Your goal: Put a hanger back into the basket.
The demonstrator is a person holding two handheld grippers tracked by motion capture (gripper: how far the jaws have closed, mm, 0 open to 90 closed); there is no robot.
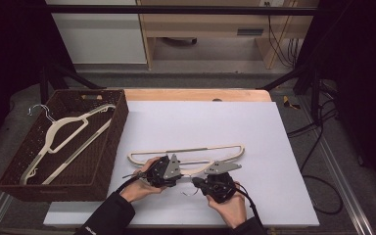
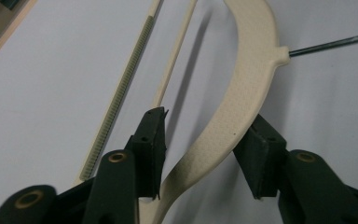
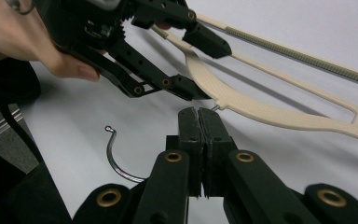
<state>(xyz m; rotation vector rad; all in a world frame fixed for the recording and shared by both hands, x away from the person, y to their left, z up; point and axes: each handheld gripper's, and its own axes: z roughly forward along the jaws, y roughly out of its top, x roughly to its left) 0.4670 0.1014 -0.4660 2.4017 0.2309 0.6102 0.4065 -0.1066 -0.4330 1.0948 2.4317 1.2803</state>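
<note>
A cream plastic hanger (image 1: pixel 186 149) lies flat on the white board (image 1: pixel 254 127), its metal hook (image 1: pixel 188 192) pointing toward the person. My left gripper (image 1: pixel 180 171) is open, its jaws straddling the curved shoulder of the hanger (image 2: pixel 247 79) near the neck; in the left gripper view one pad (image 2: pixel 151 140) stands clear of the plastic. My right gripper (image 3: pixel 198 114) is shut on the straight shank of the hook (image 3: pixel 116 161), just below the neck of the hanger (image 3: pixel 261 109). The left gripper (image 3: pixel 205 65) is seen across from it.
A dark woven basket (image 1: pixel 120 122) stands at the board's left edge with another cream hanger (image 1: pixel 68 129) inside. Wooden table edge (image 1: pixel 196 94) shows behind the board. Cables and a black frame stand at the right.
</note>
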